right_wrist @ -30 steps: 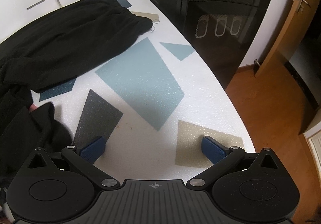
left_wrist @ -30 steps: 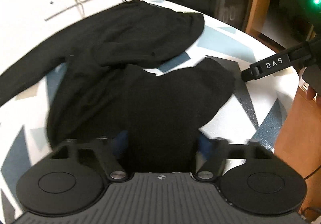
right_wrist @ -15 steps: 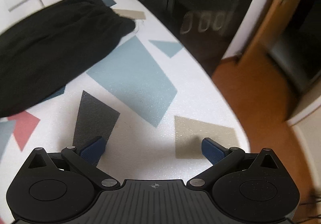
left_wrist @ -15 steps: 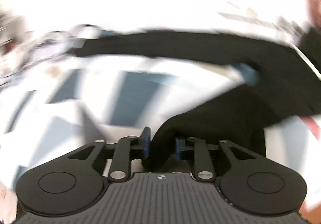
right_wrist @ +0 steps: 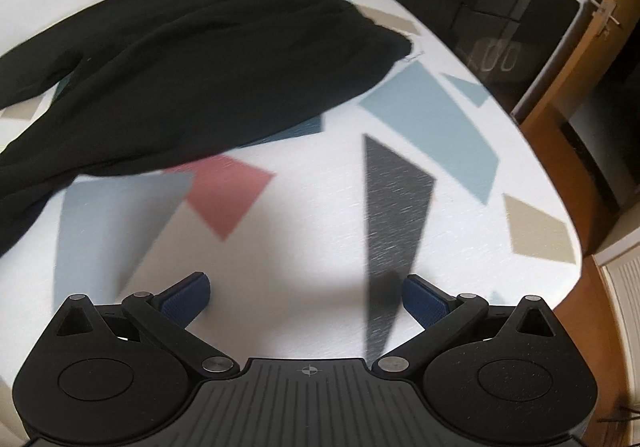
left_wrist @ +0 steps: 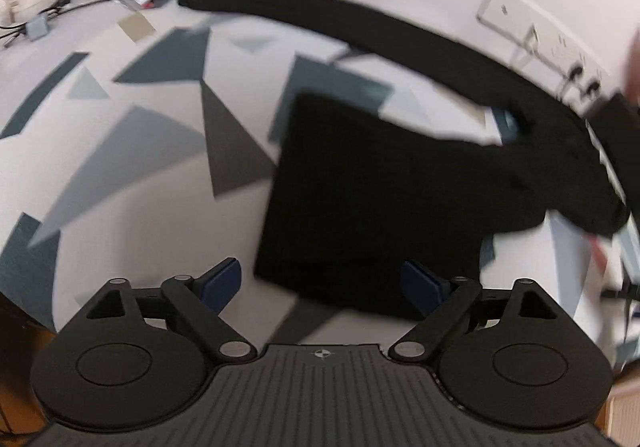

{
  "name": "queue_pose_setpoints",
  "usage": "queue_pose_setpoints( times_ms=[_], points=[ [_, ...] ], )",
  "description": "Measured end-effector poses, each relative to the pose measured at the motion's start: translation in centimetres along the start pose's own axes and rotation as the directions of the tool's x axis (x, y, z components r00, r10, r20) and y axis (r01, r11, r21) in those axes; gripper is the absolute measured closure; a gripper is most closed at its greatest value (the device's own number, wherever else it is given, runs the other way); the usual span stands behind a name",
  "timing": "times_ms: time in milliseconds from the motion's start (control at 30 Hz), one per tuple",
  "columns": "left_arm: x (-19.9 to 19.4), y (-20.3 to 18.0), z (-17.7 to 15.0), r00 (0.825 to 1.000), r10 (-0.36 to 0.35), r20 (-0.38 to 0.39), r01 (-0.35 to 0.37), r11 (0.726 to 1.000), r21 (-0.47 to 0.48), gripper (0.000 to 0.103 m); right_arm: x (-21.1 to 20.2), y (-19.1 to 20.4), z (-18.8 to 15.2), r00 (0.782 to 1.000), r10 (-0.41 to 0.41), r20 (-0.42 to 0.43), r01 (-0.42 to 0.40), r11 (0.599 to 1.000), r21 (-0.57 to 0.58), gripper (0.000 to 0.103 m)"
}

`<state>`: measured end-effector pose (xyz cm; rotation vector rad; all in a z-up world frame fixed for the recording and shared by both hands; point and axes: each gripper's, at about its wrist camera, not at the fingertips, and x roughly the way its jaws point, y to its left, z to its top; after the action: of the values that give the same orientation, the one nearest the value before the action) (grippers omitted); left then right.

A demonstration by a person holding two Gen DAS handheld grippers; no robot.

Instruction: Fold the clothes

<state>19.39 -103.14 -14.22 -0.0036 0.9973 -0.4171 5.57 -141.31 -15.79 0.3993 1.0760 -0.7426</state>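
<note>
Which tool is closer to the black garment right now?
Left. The left tool is opening right over the black garment; the right tool is over bare table, short of it.

Bright even indoor light, strong motion blur, fisheye bending at edges.

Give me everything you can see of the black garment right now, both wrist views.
The black garment is soft, matte, knit-looking cloth lying on the patterned table. In the left wrist view a squared flap reaches toward the left gripper, whose jaws are opening; its pads do not press the cloth. A long narrow strip, perhaps a sleeve, runs along the wall side. The right wrist view shows the broad, gently wrinkled body spread flat, well beyond the open, empty right gripper. The picture is blurred, so seams are unreadable.
</note>
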Motion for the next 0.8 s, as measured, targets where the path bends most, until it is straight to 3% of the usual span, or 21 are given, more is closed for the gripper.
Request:
queue_pose_setpoints(
  times_ms=[167, 200, 267, 300, 333, 400, 467, 600, 633, 667, 733, 800],
  points=[
    [1.2, -0.3, -0.7, 0.992, 0.092, 0.083, -0.098, 0.992, 0.073, 0.008, -0.3, 2.2, 0.0, 0.999, -0.041, 0.014, 0.042, 0.998, -0.043, 0.001],
    [1.5, -0.2, -0.6, 0.989, 0.103, 0.103, -0.112, 0.99, 0.086, 0.015, -0.4, 2.4, 0.1, 0.999, -0.05, 0.01, 0.05, 0.998, -0.044, 0.001],
    [1.6, -0.1, -0.3, 0.985, 0.085, 0.15, -0.103, 0.988, 0.115, 0.044, -0.4, 2.9, 0.3, 0.998, -0.055, -0.012, 0.055, 0.998, -0.042, 0.001],
    [1.6, 0.0, 0.2, 0.985, 0.076, 0.155, -0.096, 0.988, 0.121, 0.073, -0.5, 3.2, 0.4, 0.998, -0.053, -0.023, 0.052, 0.998, -0.041, 0.001],
    [1.6, 0.2, 0.7, 0.986, 0.069, 0.154, -0.089, 0.988, 0.124, 0.088, -0.5, 3.6, 0.5, 0.998, -0.045, -0.031, 0.044, 0.998, -0.045, 0.001],
    [1.0, 0.7, 1.9, 0.978, 0.095, 0.185, -0.118, 0.986, 0.119, 0.089, -0.8, 4.6, 0.7, 0.999, -0.036, -0.031, 0.034, 0.997, -0.07, 0.001],
    [-0.8, 1.4, 3.2, 0.955, 0.125, 0.27, -0.159, 0.981, 0.109, 0.089, -1.4, 5.6, 0.8, 0.999, -0.04, -0.011, 0.039, 0.995, -0.094, 0.001],
    [-6.5, 1.7, 5.5, 0.864, 0.127, 0.487, -0.236, 0.957, 0.17, 0.087, -2.0, 6.9, 0.9, 1.0, -0.021, 0.009, 0.022, 0.995, -0.097, 0.001],
    [-7.2, 1.8, 5.7, 0.859, 0.125, 0.497, -0.246, 0.951, 0.187, 0.081, -1.9, 7.2, 1.0, 1.0, -0.019, 0.002, 0.019, 0.995, -0.095, 0.001],
    [-7.4, 2.1, 5.9, 0.867, 0.122, 0.483, -0.243, 0.95, 0.196, 0.073, -1.7, 7.4, 1.0, 1.0, -0.019, -0.005, 0.018, 0.996, -0.092, 0.001],
    [-6.7, 3.0, 5.5, 0.893, 0.123, 0.434, -0.237, 0.947, 0.219, 0.021, -1.4, 7.9, 0.9, 1.0, -0.02, -0.019, 0.018, 0.996, -0.085, 0.001],
    [-5.3, 4.0, 4.3, 0.911, 0.153, 0.383, -0.263, 0.93, 0.255, 0.019, -1.2, 8.2, 0.8, 1.0, -0.015, -0.027, 0.013, 0.996, -0.085, 0.001]
  ],
)
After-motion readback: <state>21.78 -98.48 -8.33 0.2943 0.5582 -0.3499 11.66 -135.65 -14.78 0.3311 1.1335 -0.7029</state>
